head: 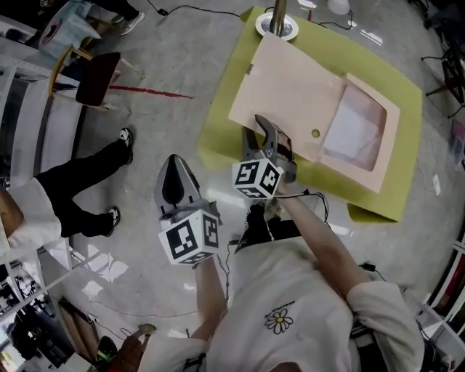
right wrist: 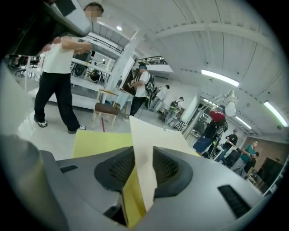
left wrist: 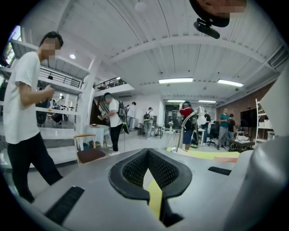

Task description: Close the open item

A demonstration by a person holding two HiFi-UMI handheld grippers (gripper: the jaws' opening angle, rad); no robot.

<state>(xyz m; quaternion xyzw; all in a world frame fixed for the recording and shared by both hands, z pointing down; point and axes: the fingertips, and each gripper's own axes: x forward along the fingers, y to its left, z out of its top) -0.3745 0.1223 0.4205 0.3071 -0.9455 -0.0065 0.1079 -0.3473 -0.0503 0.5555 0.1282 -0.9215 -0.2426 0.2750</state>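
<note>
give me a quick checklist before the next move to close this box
1. Right gripper has the cover panel: ok, jaws closed on its near edge.
2. Left gripper is out of the way: ok, shut on nothing, held off the yellow table.
3. Box is closed: not ok, the white inside is exposed.
4. Box lies flat on the table: ok.
5. Metal post is clear of the panel's far corner: cannot tell.
6. How the cover closes, by sliding or folding: cannot tell.
</note>
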